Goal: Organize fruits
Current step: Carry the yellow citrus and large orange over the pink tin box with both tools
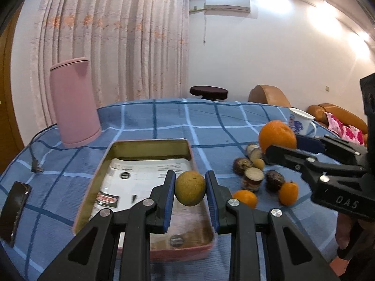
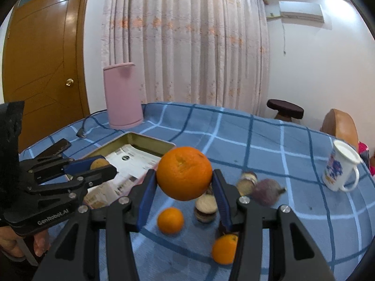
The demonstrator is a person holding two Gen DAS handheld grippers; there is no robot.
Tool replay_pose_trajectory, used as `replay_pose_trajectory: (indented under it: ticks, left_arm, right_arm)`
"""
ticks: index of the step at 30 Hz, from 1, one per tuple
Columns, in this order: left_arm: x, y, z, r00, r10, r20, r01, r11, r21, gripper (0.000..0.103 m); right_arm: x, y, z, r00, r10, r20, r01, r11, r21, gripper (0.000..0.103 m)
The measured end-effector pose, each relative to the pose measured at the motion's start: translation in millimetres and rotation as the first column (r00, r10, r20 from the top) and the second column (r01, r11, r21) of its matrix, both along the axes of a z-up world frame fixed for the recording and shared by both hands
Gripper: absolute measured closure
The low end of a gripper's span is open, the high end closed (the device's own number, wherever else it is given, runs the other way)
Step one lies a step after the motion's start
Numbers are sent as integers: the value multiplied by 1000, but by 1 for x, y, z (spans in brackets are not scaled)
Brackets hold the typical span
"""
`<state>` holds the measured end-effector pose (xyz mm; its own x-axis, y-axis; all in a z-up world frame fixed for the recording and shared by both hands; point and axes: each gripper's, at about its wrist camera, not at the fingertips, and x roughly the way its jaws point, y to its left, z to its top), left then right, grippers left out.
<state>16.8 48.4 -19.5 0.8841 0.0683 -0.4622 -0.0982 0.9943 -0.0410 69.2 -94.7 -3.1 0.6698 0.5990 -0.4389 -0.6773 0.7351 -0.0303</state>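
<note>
Sitting squarely between the blue pads of the left gripper (image 1: 190,188): a yellow-green round fruit (image 1: 190,188), pinched on both sides and hanging above the near end of the pink tin tray (image 1: 201,248). Lining the tray floor: a printed paper sheet (image 1: 140,175). Riding high between the right gripper (image 2: 184,181) pads: a large orange (image 2: 184,173), clamped at its lower flanks, jaws spread wide to take it, raised over the blue checked tablecloth (image 2: 257,140) just right of the tray. Lying loose on the cloth beneath: two small oranges (image 2: 170,220) (image 2: 224,249), cut brown-rimmed pieces (image 2: 206,208) and a dark wrinkled fruit (image 2: 267,190), clustered together. Standing further out: a pink canister (image 2: 123,96) behind the tray, a white mug (image 2: 339,168) far right.
</note>
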Motion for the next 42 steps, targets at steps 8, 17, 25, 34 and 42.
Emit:
replay_pose_trajectory:
  ticks: [8, 17, 25, 34, 42]
  left_arm:
    - [2, 29, 0, 997, 79, -19, -79, 997, 15, 76]
    - [6, 59, -4, 989, 139, -43, -138, 990, 18, 76]
    - [12, 75, -13, 982, 171, -75, -170, 985, 25, 76]
    - [17, 80, -20, 979, 179, -101, -177, 984, 26, 75]
    - [21, 82, -22, 977, 176, -120, -174, 984, 31, 75]
  right_arm:
    - [0, 38, 16, 997, 77, 24, -77, 997, -10, 52]
    - [4, 80, 8, 990, 140, -5, -140, 990, -29, 52]
    - [10, 105, -19, 987, 154, -52, -158, 984, -82, 52]
    - [15, 117, -42, 983, 160, -94, -172, 975, -139, 52]
    - [13, 123, -50, 981, 166, -103, -181, 970, -164, 52]
